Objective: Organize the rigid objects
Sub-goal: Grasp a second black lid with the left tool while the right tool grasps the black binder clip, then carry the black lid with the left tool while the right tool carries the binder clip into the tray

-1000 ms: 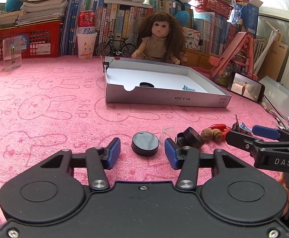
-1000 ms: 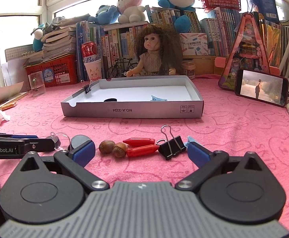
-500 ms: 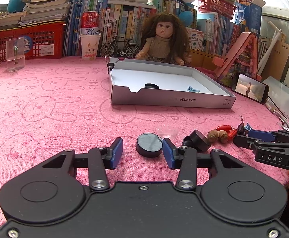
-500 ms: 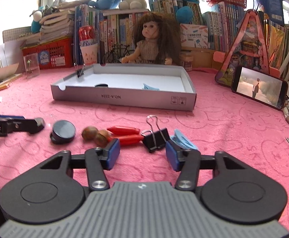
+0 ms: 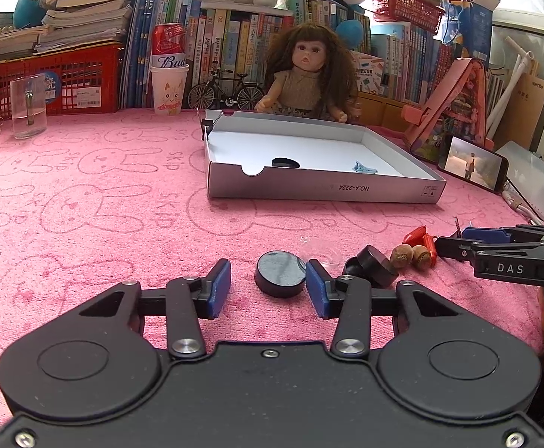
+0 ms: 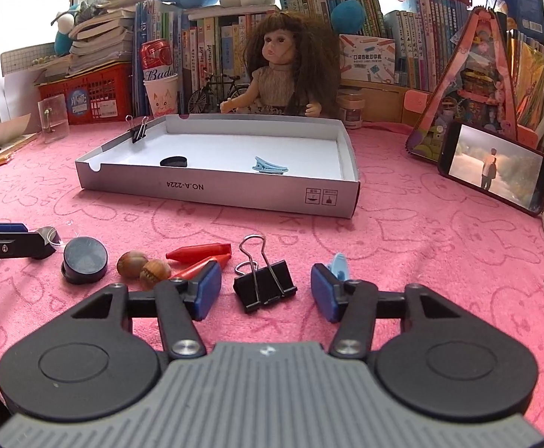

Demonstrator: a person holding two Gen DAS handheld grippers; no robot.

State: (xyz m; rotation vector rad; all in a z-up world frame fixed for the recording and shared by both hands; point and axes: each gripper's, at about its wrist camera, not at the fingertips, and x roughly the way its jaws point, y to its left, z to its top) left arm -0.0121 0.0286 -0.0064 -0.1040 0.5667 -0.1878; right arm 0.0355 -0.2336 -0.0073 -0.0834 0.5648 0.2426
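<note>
Binder clip (image 6: pixel 265 286) between opening right fingers (image 6: pixel 205 294), nuts (image 6: pixel 144 267) left, crayons (image 6: pixel 200 257) beside.

Behind the work area I see a doll (image 6: pixel 283 74) seated against a row of books (image 6: pixel 369 18), a toy bicycle (image 5: pixel 225 91) beside her. A beer can (image 5: pixel 168 46) stands in a paper cup (image 5: pixel 168 89) near a red crate (image 5: pixel 59 78). A phone (image 6: pixel 496 166) leans upright, screen lit. Everything rests on a pink towel (image 5: pixel 104 205).
</note>
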